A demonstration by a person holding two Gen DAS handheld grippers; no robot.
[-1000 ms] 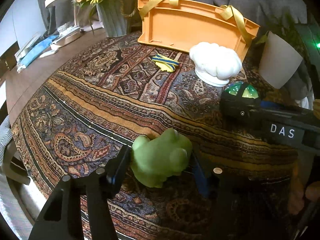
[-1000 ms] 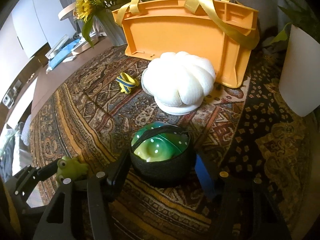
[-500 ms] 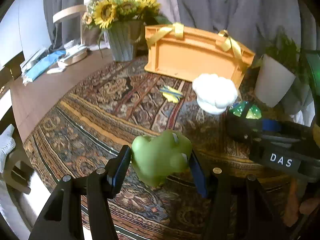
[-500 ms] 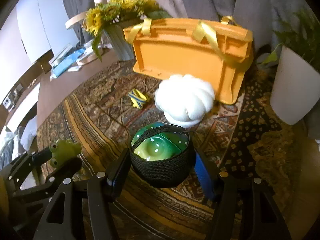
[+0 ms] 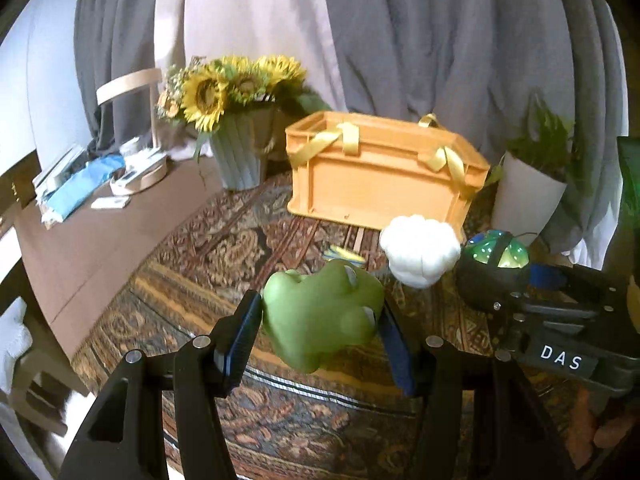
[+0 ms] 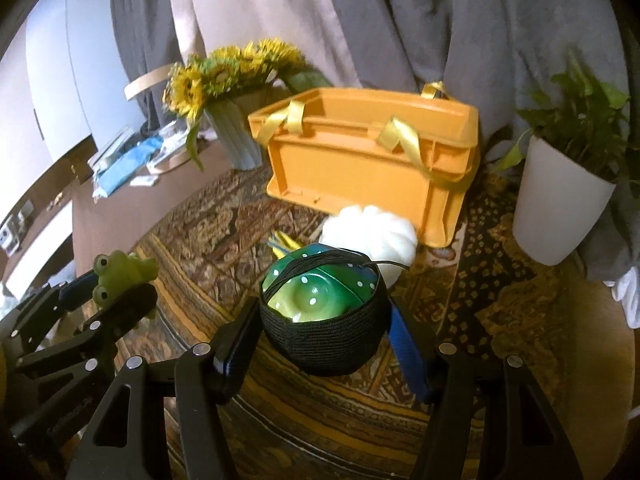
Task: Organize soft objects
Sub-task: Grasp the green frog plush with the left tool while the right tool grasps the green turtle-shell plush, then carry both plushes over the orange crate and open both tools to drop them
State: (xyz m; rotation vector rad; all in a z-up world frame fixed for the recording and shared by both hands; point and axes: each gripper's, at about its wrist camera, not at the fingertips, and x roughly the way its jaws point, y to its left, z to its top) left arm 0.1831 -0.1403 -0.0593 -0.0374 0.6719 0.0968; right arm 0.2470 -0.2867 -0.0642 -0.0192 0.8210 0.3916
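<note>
Where a second ago both toys sat low on the rug, they now hang clear of it, lifted together, and the crate (image 5: 380,184) stands nearer ahead with its open top coming into sight. I take that to mean the picking-up is done and the carry to the crate is under way.

On the left, the left gripper (image 5: 320,332) has its fingers closed on the frog (image 5: 320,316), pressing its flanks, the soft body bulging forward and above them; from the right camera it sits at the very tips, eyes outward. Beyond it the striped band (image 5: 344,254) and the white cushion (image 5: 420,250) lie on the rug (image 5: 192,248) in front of the crate, untouched.

On the right, the right gripper (image 6: 324,328) clamps the black basket (image 6: 324,340) from both sides, the spotted green toy (image 6: 320,292) nested inside and its cord handle arched over the top. The two loads ride side by side, well apart, so neither should foul the other over the rim.
</note>
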